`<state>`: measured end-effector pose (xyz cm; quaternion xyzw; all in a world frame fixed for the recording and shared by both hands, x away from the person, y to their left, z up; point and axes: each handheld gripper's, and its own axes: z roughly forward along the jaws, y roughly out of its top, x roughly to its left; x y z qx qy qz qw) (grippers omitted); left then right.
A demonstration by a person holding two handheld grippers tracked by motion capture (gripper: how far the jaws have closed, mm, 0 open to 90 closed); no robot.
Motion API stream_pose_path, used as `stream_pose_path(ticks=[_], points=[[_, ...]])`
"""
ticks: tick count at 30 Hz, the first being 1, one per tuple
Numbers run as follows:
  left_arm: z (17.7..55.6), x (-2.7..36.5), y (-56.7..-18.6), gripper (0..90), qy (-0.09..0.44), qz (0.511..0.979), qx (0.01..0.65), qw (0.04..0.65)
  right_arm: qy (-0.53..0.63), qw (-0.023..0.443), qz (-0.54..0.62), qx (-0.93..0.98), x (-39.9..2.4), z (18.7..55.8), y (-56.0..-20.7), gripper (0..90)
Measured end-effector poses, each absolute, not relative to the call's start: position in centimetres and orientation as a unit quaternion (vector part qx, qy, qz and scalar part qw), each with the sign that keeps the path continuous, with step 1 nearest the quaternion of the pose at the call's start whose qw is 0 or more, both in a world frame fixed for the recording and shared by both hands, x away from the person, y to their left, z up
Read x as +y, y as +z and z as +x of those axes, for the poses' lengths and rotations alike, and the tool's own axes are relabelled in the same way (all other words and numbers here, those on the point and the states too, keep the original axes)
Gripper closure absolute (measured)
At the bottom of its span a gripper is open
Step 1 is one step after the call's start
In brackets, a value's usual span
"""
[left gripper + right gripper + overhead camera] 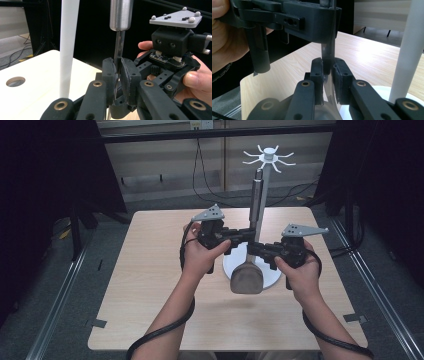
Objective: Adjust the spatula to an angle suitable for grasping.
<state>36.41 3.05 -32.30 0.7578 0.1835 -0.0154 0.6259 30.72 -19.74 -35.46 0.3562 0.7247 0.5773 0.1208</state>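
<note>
A metal spatula (246, 277) stands upright beside a white hook stand (264, 185), its blade low over the stand's round base (272, 272) and its steel handle (257, 185) pointing up. My left gripper (251, 234) comes in from the left, shut on the thin shaft just under the handle (121, 15); the left gripper view shows its pads (110, 72) against the shaft. My right gripper (256, 251) is shut on the shaft lower down, just above the blade. In the right gripper view the shaft (327, 55) runs between its jaws (327, 72).
The stand's pole (68, 37) rises close beside the spatula and ends in a ring of white hooks (269, 156). The wooden table (150, 285) has bare room left and front. Black curtains and cables lie beyond the far edge.
</note>
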Motion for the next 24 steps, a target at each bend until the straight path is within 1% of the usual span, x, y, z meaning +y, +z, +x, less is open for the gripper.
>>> stream_pose_path(ticks=[9,24], points=[[36.44,3.08,-32.31,80.8,-0.009,0.757,0.19,0.625,0.576,0.125,0.357,0.725,-19.56,30.85,-35.44,78.6],[36.59,3.15,-32.52,75.5,0.004,0.757,0.201,0.622,0.572,0.134,0.362,0.724,-19.41,31.03,-35.44,76.7]])
